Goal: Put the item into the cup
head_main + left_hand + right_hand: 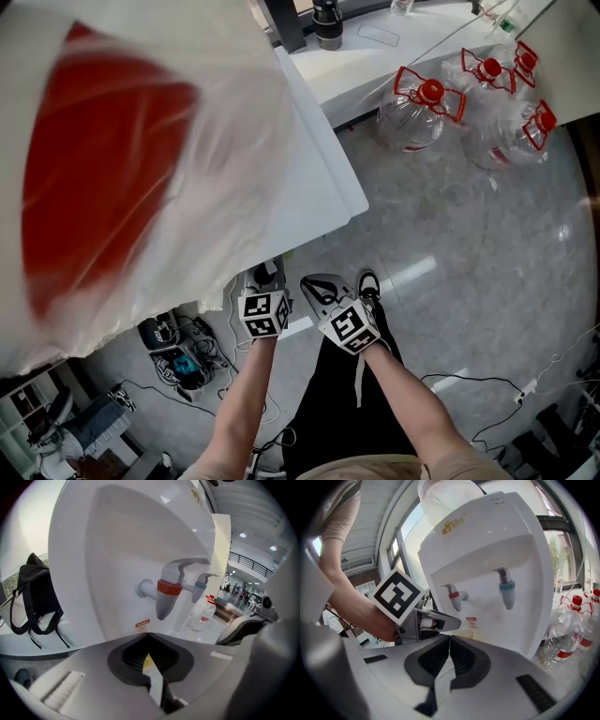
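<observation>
Both grippers point at a white water dispenser. My left gripper is shut, with a pale yellow sliver showing between its jaws just below the red tap. In the right gripper view the left gripper has its tip at a pale yellow cup under the red tap; it seems to grip the cup's rim. My right gripper is shut, and I see nothing held in it. It sits beside the left gripper as the right gripper in the head view. No other loose item shows.
A blue tap is right of the red one. A clear plastic bag with something red inside covers the dispenser's top. Several large water bottles stand on the floor at the right. Cables lie at the left, and a black backpack is on a side table.
</observation>
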{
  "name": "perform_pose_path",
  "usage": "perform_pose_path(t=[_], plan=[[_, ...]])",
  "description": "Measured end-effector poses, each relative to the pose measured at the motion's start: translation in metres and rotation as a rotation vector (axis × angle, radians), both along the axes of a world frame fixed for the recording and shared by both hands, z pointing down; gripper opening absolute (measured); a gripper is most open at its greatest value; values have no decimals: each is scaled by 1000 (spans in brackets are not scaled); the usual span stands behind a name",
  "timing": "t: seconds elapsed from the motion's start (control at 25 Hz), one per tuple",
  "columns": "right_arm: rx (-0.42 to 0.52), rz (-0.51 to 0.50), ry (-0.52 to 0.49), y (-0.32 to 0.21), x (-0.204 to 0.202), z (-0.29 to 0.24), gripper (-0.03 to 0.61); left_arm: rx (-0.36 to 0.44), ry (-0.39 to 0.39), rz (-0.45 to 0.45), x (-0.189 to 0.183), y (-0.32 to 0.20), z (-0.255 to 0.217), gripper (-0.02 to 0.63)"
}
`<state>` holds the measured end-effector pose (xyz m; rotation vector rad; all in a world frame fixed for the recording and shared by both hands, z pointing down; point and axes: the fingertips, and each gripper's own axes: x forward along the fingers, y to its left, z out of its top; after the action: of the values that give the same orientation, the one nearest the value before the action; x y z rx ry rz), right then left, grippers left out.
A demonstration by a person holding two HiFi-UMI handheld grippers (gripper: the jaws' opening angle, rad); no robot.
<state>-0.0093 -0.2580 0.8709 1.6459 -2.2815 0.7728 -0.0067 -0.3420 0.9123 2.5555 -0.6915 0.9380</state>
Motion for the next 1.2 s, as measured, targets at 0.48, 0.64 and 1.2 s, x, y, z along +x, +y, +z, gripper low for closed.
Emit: perform_pose_path(t=[0.48,0.64,1.2], plan=[[10,-44,8,14,5,-71,11,-47,34,-52,-24,43,-61,8],[25,-80,31,22,8,-110,11,-57,74,-64,-28,55,-98,8],[95,-161,87,37,14,-254,12,9,166,-95,-33,72,-248,8]])
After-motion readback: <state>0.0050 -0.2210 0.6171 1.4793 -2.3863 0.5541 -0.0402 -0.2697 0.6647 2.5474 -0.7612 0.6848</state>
